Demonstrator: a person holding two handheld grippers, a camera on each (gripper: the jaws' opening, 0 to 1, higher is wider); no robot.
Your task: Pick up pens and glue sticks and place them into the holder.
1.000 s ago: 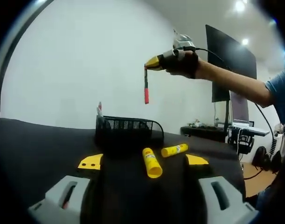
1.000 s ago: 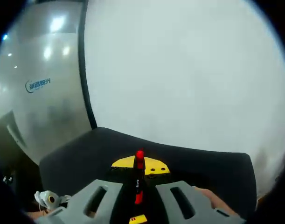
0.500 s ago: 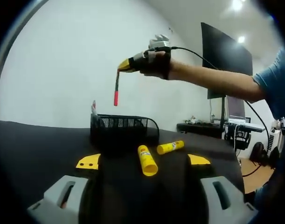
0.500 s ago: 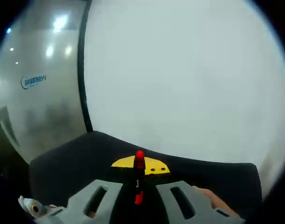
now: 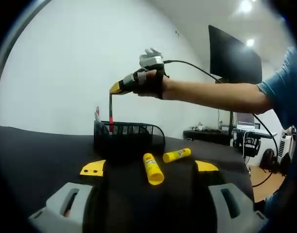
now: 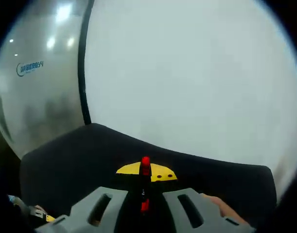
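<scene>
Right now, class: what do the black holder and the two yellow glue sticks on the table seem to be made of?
The holder looks like black wire mesh, probably coated metal: light shows through its fine grid. The nearer glue stick and the farther glue stick look like smooth yellow plastic with printed labels, judging by their even, slightly glossy tubes.

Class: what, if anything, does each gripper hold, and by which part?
The right gripper holds a red-capped pen by its upper end. The left gripper holds nothing.
</scene>
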